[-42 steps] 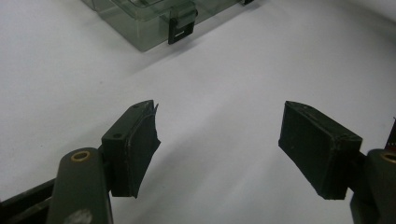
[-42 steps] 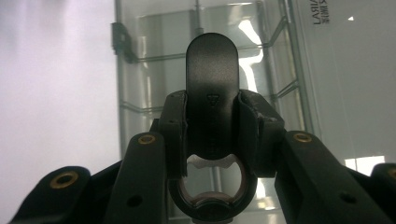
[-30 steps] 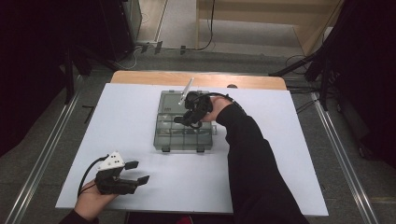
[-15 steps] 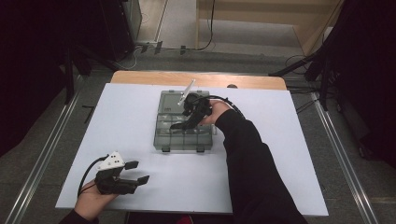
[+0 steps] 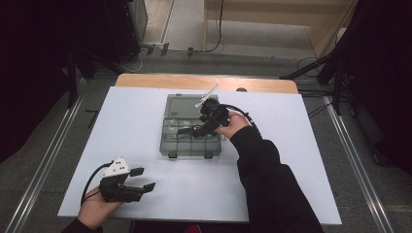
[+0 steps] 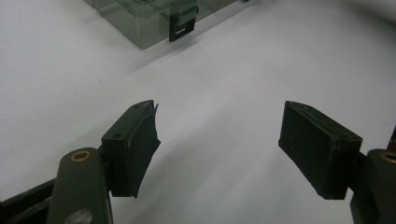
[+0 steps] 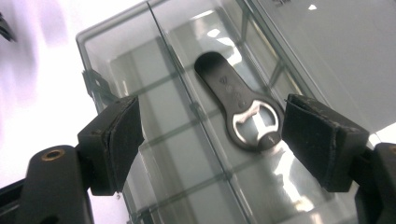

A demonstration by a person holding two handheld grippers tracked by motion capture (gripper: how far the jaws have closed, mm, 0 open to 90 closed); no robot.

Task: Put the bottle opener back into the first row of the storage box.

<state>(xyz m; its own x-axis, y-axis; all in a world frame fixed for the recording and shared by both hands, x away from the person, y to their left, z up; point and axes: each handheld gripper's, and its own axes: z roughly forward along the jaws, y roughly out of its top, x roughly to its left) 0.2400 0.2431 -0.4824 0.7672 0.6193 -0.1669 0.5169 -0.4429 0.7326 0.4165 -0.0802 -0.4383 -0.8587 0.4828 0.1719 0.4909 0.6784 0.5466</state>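
Right tongs (image 7: 212,149) hover, jaws just spread wide, gripping nothing, over the bottle opener (image 7: 238,107) lying in the clear compartment box (image 5: 190,127). Left tongs (image 6: 219,149) gape empty at the bench's (image 5: 291,189) seven o'clock.

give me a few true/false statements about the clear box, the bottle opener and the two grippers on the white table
1. The black bottle opener with a metal head lies inside the clear plastic compartment box. True.
2. The right gripper is clamped on the bottle opener. False: its jaws have just been opening and stand wide, with the opener lying loose beyond them.
3. The left gripper holds the box's latch. False: its jaws are open over the bare white table, apart from the box.
4. The box's lid is open. True.
5. The left gripper is nearer the table's near edge than the box is. True.
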